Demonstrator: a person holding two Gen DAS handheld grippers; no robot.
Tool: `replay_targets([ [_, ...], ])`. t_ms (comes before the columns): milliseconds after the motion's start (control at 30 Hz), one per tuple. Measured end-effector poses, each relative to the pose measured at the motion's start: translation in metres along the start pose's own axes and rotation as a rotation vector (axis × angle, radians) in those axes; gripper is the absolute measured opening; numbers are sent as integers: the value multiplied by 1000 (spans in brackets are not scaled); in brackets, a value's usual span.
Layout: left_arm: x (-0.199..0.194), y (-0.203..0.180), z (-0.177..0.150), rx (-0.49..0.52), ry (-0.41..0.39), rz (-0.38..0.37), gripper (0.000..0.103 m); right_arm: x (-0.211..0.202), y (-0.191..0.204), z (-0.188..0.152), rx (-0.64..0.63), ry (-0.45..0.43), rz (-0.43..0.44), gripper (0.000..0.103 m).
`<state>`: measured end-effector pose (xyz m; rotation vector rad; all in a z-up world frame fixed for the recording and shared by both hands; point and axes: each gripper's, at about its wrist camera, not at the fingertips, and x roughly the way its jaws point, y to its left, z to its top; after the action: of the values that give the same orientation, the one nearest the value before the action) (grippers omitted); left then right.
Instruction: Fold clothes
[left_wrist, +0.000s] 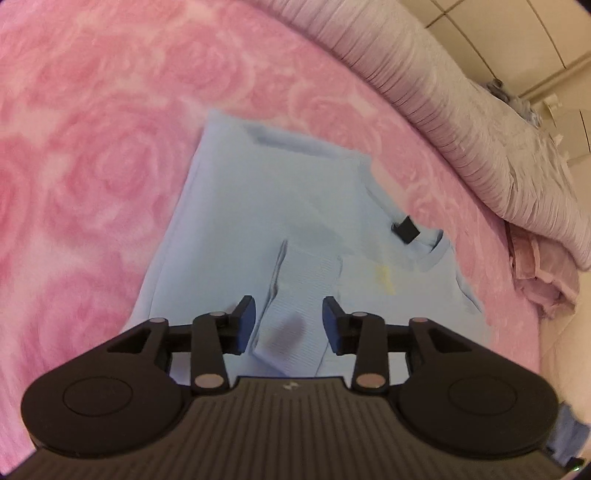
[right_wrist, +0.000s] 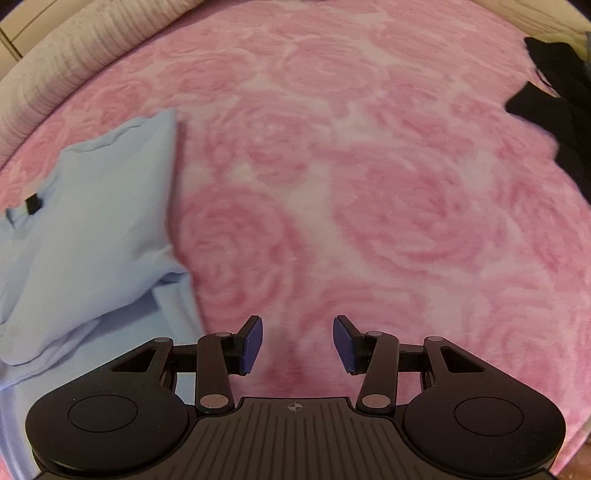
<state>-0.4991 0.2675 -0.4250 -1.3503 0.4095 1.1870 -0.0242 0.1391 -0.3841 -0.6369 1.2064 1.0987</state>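
Note:
A light blue garment (left_wrist: 258, 192) lies partly folded on a pink rose-patterned blanket (left_wrist: 92, 166). Its ribbed cuff (left_wrist: 306, 273) lies on top, reaching back between the fingers of my left gripper (left_wrist: 289, 304). The jaws stand apart and the pads do not press on the cuff. A small black tag (left_wrist: 406, 229) sits near the neckline. In the right wrist view the same garment (right_wrist: 103, 206) lies to the left. My right gripper (right_wrist: 298, 334) hovers open over the bare blanket (right_wrist: 369, 184), just right of the garment's edge, with nothing between its fingers.
A pale ribbed quilt (left_wrist: 461, 110) runs along the blanket's far edge, with crumpled pink cloth (left_wrist: 543, 280) beside it. Dark black clothing (right_wrist: 554, 110) lies at the right edge of the blanket. A bit of blue fabric (left_wrist: 569, 432) shows at the lower right.

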Motion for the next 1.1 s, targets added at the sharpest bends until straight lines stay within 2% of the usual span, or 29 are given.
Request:
replay_targets([
  [100, 9, 8, -5, -66, 29, -34, 35, 2, 13, -5, -31, -19, 82, 47],
  [167, 10, 13, -7, -90, 15, -53, 34, 5, 22, -8, -58, -29, 106, 47],
  [200, 11, 14, -7, -104, 12, -64, 25, 7, 27, -8, -74, -37, 108, 47],
  [233, 11, 14, -6, -96, 10, -77, 0, 10, 31, -8, -92, -47, 111, 47],
  [267, 10, 13, -5, -85, 8, -90, 0, 12, 35, -8, -106, -56, 118, 47],
  [400, -26, -15, 2, 150, -159, -112, 0, 21, 47, -7, -161, -75, 124, 47],
  [500, -53, -30, 8, 278, -278, -134, 0, 28, 54, -7, -184, -108, 120, 46],
  [533, -54, -29, 11, 292, -287, -124, 0, 30, 55, -6, -177, -115, 125, 46],
  [600, -53, -25, 17, 311, -292, -99, 0, 33, 56, -7, -167, -128, 110, 46],
  [633, -46, -20, 17, 313, -264, -76, 0, 34, 56, -7, -167, -135, 88, 41],
  [700, -23, -6, 12, 320, -161, -10, 0, 37, 56, -9, -182, -149, 28, 37],
  [767, 1, 5, 2, 356, -70, 62, 0, 37, 52, -10, -172, -155, 19, 37],
  [833, 2, 11, -4, 363, -82, 61, 0, 35, 52, -10, -162, -145, 21, 37],
  [967, -25, 8, 2, 326, -182, 91, 0, 21, 56, -8, -233, -128, -1, 37],
  [1033, -40, 4, 4, 312, -222, 56, 1, 10, 59, -8, -244, -151, 11, 37],
  [1100, -41, 1, 4, 296, -213, 17, 2, -1, 63, -9, -232, -195, 53, 37],
])
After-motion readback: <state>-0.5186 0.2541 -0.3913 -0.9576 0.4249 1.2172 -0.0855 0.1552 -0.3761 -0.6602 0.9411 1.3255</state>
